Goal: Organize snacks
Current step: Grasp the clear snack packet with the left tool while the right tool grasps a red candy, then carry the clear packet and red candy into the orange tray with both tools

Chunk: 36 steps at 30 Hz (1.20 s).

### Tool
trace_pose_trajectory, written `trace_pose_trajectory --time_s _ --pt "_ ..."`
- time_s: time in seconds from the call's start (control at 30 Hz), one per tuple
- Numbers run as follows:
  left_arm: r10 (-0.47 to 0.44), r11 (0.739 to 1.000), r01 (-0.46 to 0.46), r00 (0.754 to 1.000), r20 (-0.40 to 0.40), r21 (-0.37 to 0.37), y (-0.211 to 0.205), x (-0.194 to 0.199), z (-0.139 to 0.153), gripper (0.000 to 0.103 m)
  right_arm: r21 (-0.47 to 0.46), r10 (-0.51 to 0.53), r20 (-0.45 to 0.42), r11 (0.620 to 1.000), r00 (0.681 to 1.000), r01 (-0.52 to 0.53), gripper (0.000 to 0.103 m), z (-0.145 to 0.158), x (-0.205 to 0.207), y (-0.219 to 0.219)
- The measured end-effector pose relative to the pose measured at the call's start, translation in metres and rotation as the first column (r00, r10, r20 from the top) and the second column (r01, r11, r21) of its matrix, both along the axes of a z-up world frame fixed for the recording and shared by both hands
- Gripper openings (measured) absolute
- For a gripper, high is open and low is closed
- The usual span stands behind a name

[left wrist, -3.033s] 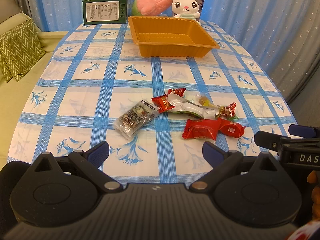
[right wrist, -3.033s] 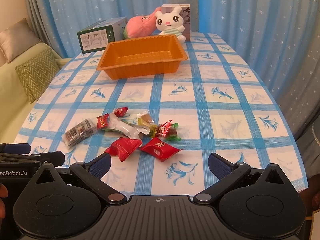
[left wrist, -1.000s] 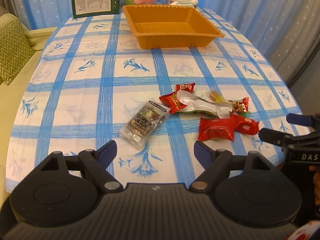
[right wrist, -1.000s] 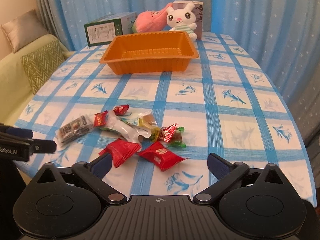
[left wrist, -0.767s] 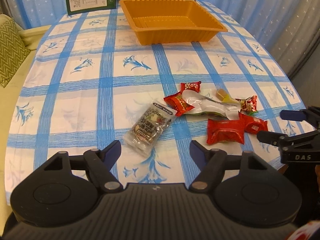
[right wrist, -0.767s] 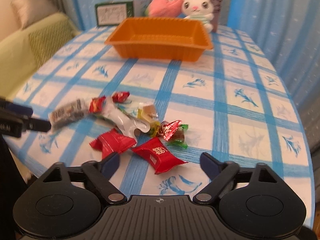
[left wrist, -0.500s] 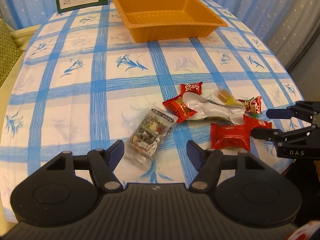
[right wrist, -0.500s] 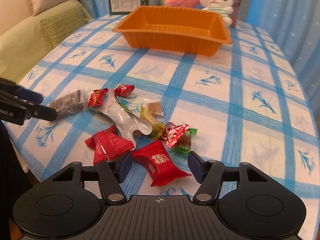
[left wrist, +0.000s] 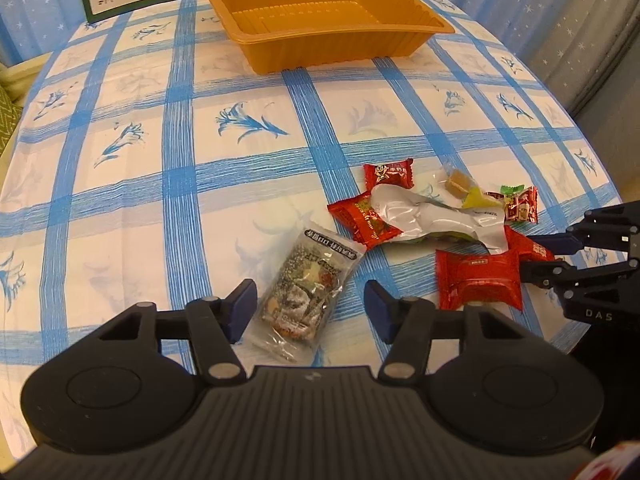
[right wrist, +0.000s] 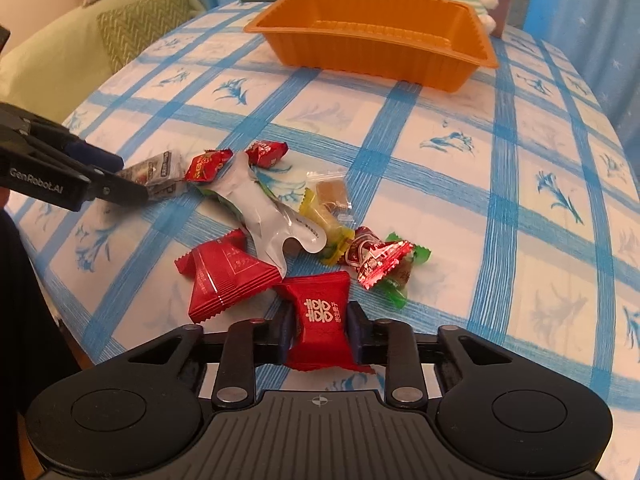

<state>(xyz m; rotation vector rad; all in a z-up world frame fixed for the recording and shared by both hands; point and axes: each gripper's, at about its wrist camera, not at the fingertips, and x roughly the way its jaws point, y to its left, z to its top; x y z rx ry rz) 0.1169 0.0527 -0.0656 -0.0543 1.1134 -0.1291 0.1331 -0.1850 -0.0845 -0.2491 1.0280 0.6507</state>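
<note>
Item: R gripper [right wrist: 318,326] just closed, pinching red candy [right wrist: 320,320]; L gripper [left wrist: 306,306] closing round clear snack pack [left wrist: 306,294], pads not touching; we risk slippery wrappers slipping before tray [left wrist: 320,46]

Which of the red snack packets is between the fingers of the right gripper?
The red packet with white double characters, nearest the camera; the right gripper has just closed on it.
</note>
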Motion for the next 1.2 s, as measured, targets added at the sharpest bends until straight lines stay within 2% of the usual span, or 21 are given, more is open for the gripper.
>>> trace_pose_trajectory --time_s 0.2,0.43,0.5,0.77,0.97,1.2 --pt "-0.068 0.998 0.068 0.997 -0.029 0.012 -0.001 0.010 -0.005 0.046 0.028 -0.058 -0.007 0.998 0.998 0.059 0.026 0.003 -0.009 -0.003" --pt "-0.155 0.985 0.159 0.986 -0.063 0.073 -0.008 0.013 -0.012 0.040 0.076 -0.140 -0.016 0.987 0.990 0.141 0.026 0.006 -0.015 -0.010" --pt "-0.150 0.984 0.155 0.987 -0.061 0.084 -0.009 0.013 -0.012 0.035 0.089 -0.160 -0.009 0.983 0.987 0.160 0.026 0.008 -0.017 -0.012" --pt "-0.078 0.995 0.079 0.997 -0.028 0.064 -0.011 0.001 -0.007 0.033 0.127 -0.221 0.038 0.969 0.975 0.214 0.026 0.026 -0.024 -0.024" --pt "0.028 1.000 -0.027 0.999 0.019 -0.011 -0.006 -0.006 0.009 0.033 0.140 -0.258 0.075 0.959 0.963 0.247 0.026 0.036 -0.027 -0.033" --pt "0.069 0.997 -0.066 0.995 0.076 -0.041 -0.009 0.005 0.033 0.033 0.178 -0.260 0.098 0.954 0.961 0.240 0.026 0.053 -0.017 -0.033"
